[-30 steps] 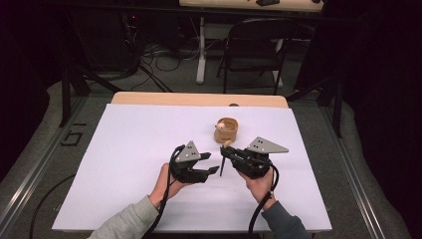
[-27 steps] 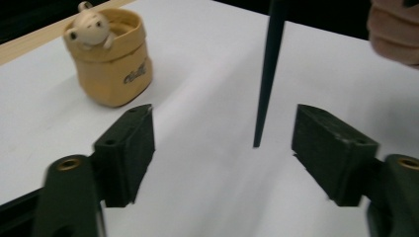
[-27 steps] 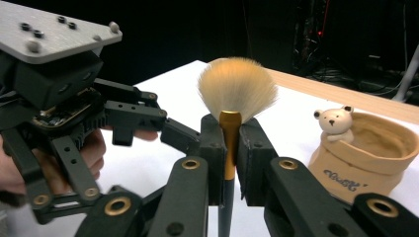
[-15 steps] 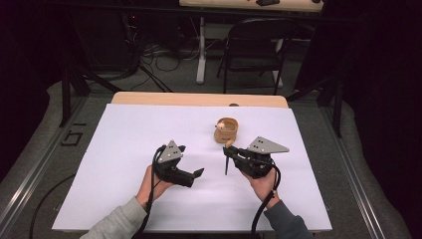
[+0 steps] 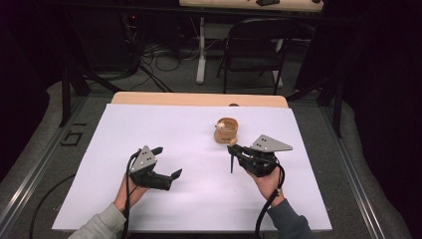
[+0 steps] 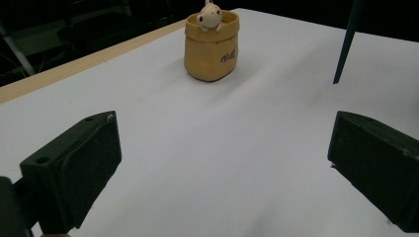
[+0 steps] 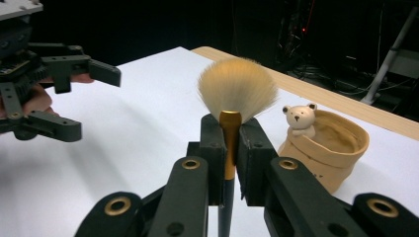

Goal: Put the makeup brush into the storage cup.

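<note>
My right gripper is closed firmly on the makeup brush — the jaws clamp the gold ferrule, the pale bristles fan out above them, and the dark handle hangs down toward the white table. In the high view the brush sits just in front of the small tan pot with the little bear on its rim, near it but not touching. My left gripper is wide open and holds nothing; it hovers over the bare table, well apart from the pot.

I judge that the handover is finished and the step in hand is to bring the brush to the pot. The next move calls for me to lift the right gripper, carry the handle tip over the pot's mouth and lower it inside beside the bear — without knocking the light pot over.

Compared with one second ago, the left gripper has moved away from the right one, toward the left side of the table, and its jaws have just been opening with nothing between them. The right gripper has stayed almost in place.
</note>
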Available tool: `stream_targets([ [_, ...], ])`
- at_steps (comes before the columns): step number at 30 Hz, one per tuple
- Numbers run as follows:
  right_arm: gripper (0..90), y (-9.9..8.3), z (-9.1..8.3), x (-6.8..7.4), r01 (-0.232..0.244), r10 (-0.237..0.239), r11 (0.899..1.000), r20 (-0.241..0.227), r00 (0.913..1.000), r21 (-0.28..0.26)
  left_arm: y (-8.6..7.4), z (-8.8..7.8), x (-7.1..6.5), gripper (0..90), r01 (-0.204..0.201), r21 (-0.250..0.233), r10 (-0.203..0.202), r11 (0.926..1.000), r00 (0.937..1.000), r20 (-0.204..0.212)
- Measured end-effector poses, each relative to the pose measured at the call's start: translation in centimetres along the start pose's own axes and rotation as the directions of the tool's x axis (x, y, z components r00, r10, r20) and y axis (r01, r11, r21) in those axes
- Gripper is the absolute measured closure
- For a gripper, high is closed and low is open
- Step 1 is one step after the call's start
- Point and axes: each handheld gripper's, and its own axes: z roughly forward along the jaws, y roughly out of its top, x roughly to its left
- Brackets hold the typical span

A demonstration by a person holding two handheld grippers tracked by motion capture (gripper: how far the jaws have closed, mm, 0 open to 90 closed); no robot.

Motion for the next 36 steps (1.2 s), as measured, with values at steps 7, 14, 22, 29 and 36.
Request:
stream_targets([
  [7,83.2,0.1,-0.4,-0.5,-0.003,0.003,1.000,0.013,0.9999,0.007,-1.5,-1.8,0.7,0.0,-0.005,-0.011,0.005,0.9999,0.9991,-0.042],
  [14,83.2,0.3,-0.8,-0.9,0.002,-0.002,1.000,0.027,0.9996,0.014,-2.4,-3.0,1.5,0.0,0.024,-0.033,-0.027,0.9992,0.9973,-0.069],
  [22,83.3,0.7,-1.4,-1.5,0.004,-0.005,1.000,0.042,0.9991,0.018,-3.0,-3.8,2.1,0.0,0.025,-0.046,-0.029,0.9986,0.9956,-0.089],
  [29,83.3,0.8,-1.5,-2.0,0.005,-0.007,0.999,0.050,0.9987,0.033,-3.2,-4.0,2.3,0.0,0.034,-0.051,-0.038,0.9981,0.9950,-0.092],
  [36,83.3,1.1,-1.4,-2.4,0.004,-0.007,0.999,0.054,0.9985,0.042,-3.3,-4.2,2.5,0.0,0.034,-0.059,-0.039,0.9977,0.9957,-0.084],
])
